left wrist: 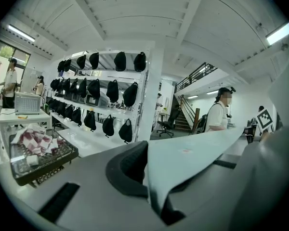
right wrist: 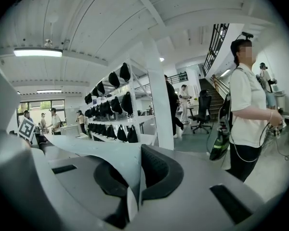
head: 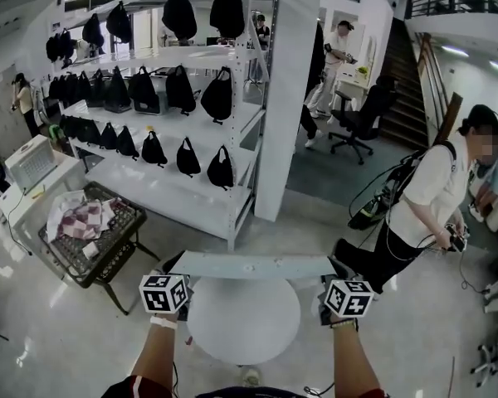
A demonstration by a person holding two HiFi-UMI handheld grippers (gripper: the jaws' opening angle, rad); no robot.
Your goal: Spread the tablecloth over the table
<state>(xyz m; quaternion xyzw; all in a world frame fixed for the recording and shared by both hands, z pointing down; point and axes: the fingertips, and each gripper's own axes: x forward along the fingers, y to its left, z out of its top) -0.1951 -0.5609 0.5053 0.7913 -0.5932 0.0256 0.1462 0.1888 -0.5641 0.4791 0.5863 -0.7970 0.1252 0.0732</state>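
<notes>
A pale grey tablecloth [head: 253,265] hangs stretched in a flat band between my two grippers, above the far edge of a round white table [head: 243,322]. My left gripper [head: 176,267] is shut on the cloth's left corner and my right gripper [head: 334,267] on its right corner. In the left gripper view the tablecloth [left wrist: 192,150] runs off to the right from the closed left gripper [left wrist: 154,179]. From the closed right gripper [right wrist: 134,184], the tablecloth [right wrist: 94,147] runs off to the left in the right gripper view.
A white shelf rack [head: 178,118] hung with black bags stands beyond the table, beside a white pillar [head: 286,98]. A black wire cart [head: 95,239] with chequered cloths sits at the left. A person in a white shirt [head: 432,193] stands at the right.
</notes>
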